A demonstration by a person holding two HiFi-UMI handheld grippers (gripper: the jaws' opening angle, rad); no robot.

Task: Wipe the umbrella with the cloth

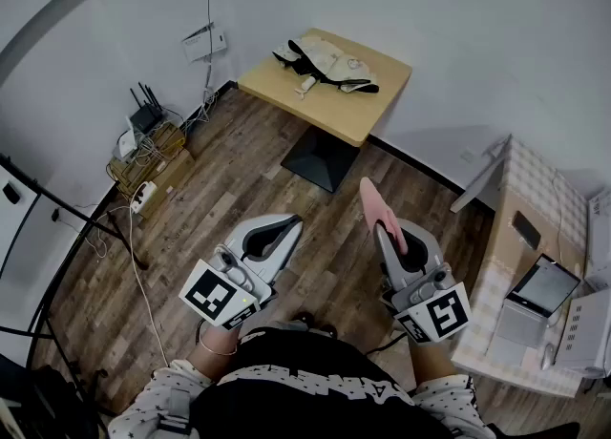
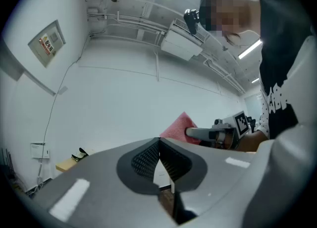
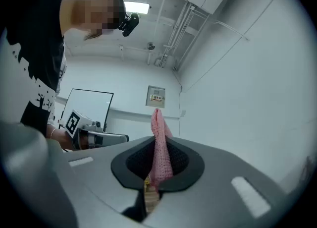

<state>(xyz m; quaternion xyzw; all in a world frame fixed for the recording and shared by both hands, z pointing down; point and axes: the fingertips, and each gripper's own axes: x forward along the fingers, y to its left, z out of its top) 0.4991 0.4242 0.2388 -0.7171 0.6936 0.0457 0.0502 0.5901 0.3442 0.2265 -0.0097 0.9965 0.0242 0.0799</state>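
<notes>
With the pink cloth pinched in the right hand-held gripper and the left hand-held gripper closed on nothing, wiping hasn't begun; next, approach what looks like the umbrella on the table.

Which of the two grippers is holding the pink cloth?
The right gripper: its fingers pinch the pink cloth, which stands up between them. The left gripper is shut on nothing.
</notes>
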